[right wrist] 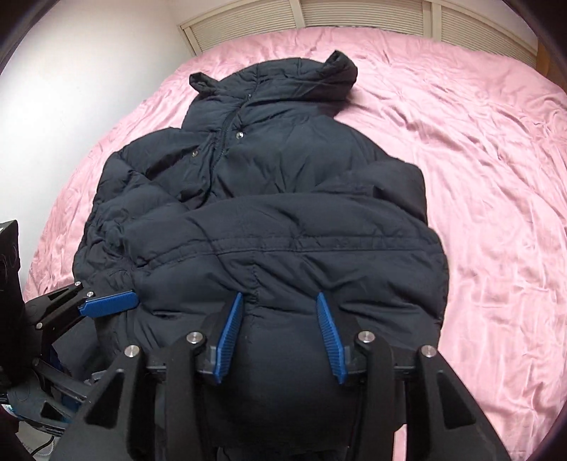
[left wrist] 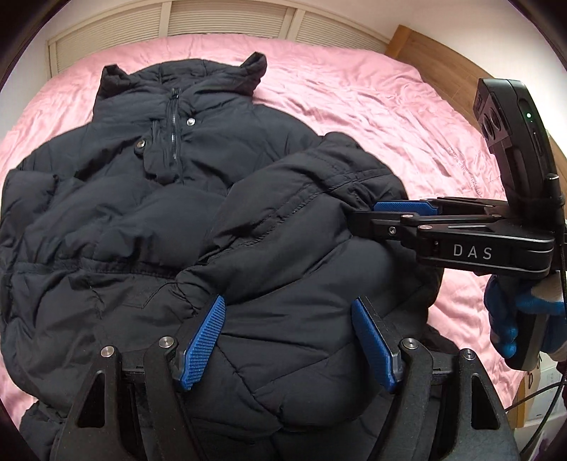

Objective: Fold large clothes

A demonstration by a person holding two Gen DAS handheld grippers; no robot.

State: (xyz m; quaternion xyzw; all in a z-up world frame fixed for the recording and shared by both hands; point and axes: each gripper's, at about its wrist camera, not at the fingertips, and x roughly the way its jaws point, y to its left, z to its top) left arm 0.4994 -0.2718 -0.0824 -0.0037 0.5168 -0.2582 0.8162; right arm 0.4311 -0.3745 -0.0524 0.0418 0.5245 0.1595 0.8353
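A large black puffer jacket lies front up on the pink bed, collar at the far end, with a sleeve folded across its body. It also shows in the right wrist view. My left gripper is at the jacket's near hem, its blue pads apart with padded fabric bulging between them. My right gripper is at the near hem further right, pads apart around a bulge of jacket. In the left wrist view the right gripper reaches in from the right, fingertips against the folded sleeve.
The pink sheet covers the whole bed with wide bare room right of the jacket. Louvred doors stand behind the bed. A wooden headboard is at the right. A white wall is on the left.
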